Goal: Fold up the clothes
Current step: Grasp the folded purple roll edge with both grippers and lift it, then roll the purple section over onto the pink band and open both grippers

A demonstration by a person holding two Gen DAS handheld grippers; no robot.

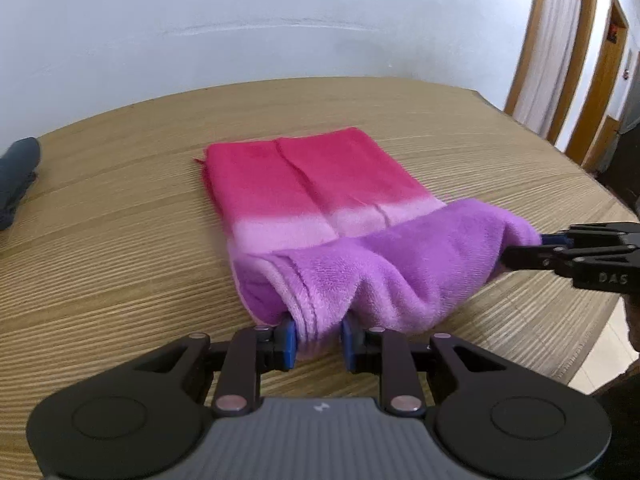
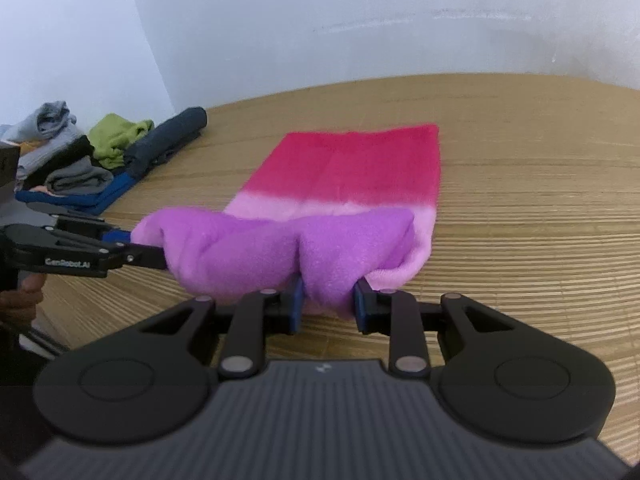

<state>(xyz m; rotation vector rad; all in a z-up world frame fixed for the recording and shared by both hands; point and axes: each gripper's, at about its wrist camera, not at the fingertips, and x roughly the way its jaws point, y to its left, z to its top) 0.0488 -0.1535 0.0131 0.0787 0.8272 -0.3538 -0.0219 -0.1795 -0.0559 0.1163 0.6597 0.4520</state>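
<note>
A fleece cloth (image 1: pixel 320 184), red-pink at the far end and purple at the near end, lies lengthwise on the wooden table (image 1: pixel 120 240). Its purple near edge is lifted and curls back over the pale pink band. My left gripper (image 1: pixel 318 342) is shut on the near left corner of that purple edge, the blue pads pressing the fabric. My right gripper (image 2: pixel 328 308) is shut on the near right corner of the cloth (image 2: pixel 352 168). Each gripper shows in the other's view: the right gripper (image 1: pixel 516 256) and the left gripper (image 2: pixel 138 248), both biting the purple hem.
A pile of clothes (image 2: pixel 72 160) in grey, green, dark blue and black sits at the table's left end, with a dark rolled garment (image 1: pixel 18 172) beside it. A white wall runs behind. The table edge (image 1: pixel 592 320) drops to tiled floor at right, near wooden door frames (image 1: pixel 532 40).
</note>
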